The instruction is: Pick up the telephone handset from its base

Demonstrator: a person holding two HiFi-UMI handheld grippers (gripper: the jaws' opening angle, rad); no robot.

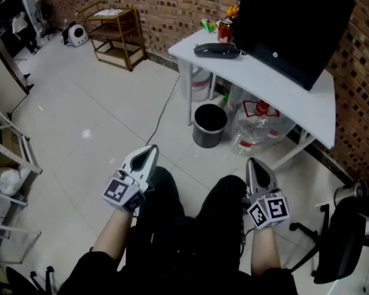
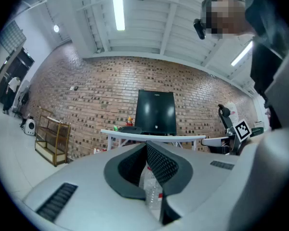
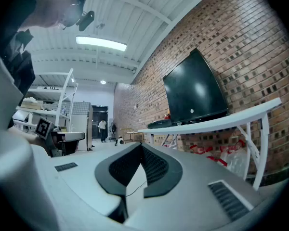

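The dark telephone (image 1: 218,51) lies with its handset on the base at the left end of the white table (image 1: 283,94), far ahead of me. It shows small on the table edge in the left gripper view (image 2: 130,128) and in the right gripper view (image 3: 159,124). My left gripper (image 1: 150,150) (image 2: 147,144) is held low over the person's left knee, its tips together and nothing between them. Over the right knee my right gripper (image 1: 253,163) (image 3: 140,145) also has its tips touching and holds nothing. Both point toward the table.
A black monitor (image 1: 289,23) stands on the table behind the phone, with a red can (image 1: 225,31) beside it. Under the table are a black bin (image 1: 210,125) and clear water jugs (image 1: 255,125). A wooden shelf cart (image 1: 114,35) stands far left, an office chair (image 1: 344,238) near right.
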